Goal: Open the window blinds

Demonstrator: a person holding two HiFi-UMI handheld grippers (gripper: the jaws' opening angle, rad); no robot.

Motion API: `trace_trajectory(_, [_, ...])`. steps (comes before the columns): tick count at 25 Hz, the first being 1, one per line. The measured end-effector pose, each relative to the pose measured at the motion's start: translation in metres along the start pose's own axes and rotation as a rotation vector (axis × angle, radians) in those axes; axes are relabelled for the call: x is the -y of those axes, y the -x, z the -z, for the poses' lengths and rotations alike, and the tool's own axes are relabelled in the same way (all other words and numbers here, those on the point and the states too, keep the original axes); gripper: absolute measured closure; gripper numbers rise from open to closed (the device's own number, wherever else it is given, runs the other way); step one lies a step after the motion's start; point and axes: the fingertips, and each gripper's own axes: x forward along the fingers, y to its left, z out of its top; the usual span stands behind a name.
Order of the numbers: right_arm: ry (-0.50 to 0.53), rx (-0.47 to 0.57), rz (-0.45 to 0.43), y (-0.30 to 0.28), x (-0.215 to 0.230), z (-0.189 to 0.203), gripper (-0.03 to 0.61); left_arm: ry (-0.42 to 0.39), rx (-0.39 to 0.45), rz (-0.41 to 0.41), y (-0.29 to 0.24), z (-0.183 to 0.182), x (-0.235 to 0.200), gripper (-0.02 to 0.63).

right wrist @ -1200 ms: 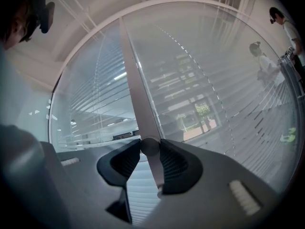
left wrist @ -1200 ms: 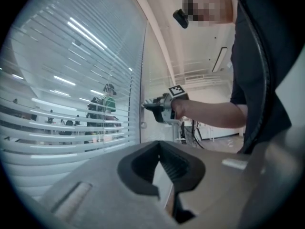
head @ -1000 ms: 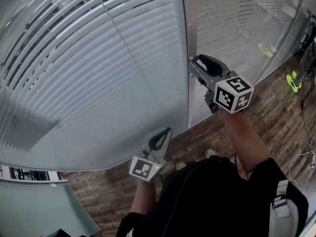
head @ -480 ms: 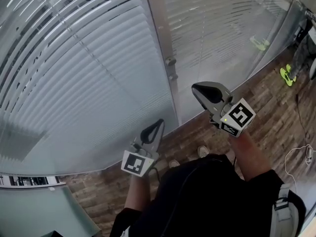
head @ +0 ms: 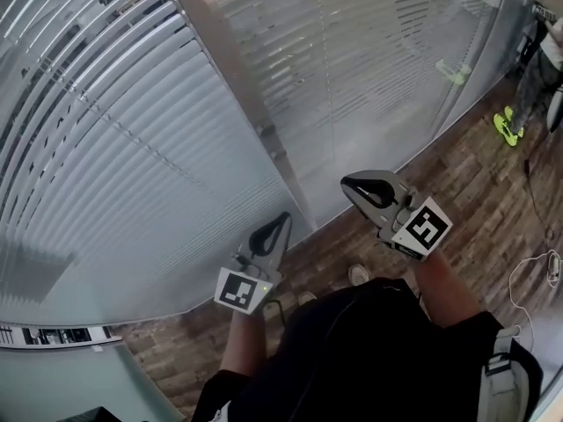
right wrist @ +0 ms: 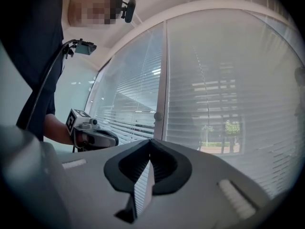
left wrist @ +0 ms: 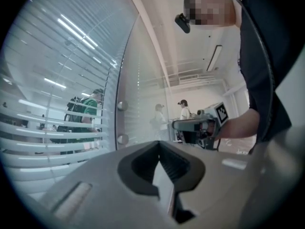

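Blinds [head: 132, 148] cover the far glass wall. I see my left gripper [head: 283, 220] and right gripper [head: 349, 185] pressed together, empty.

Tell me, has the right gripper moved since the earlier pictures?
Yes. The right gripper was at the vertical window post; now it has drawn back from it, toward the person, lower right in the head view.

Left tool [left wrist: 159, 145]: jaws together, tips meeting, nothing between them.
Landmark: window post [left wrist: 122, 123], carrying two round knobs [left wrist: 122, 106].
Left of post: blinds [left wrist: 43, 120], slats level with gaps; person in green [left wrist: 88, 111] visible behind them.
Right of post: glass [left wrist: 143, 80], two people [left wrist: 159, 116] beyond it; right tool [left wrist: 198, 125] held level in a hand.
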Motion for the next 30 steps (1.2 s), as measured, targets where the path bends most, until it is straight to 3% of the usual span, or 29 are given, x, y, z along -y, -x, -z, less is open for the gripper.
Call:
trace_trajectory(11, [-0.043,0.015,-0.005,0.021,-0.003,-0.003,0.572,-0.042,-0.005,0.027,-0.017,-0.012,0.009,0.611])
trace_trajectory(30, [0.011,0.024,0.006,0.036,0.017,-0.002,0.572,-0.041,-0.008,0.049,-0.040,-0.008,0.028,0.609])
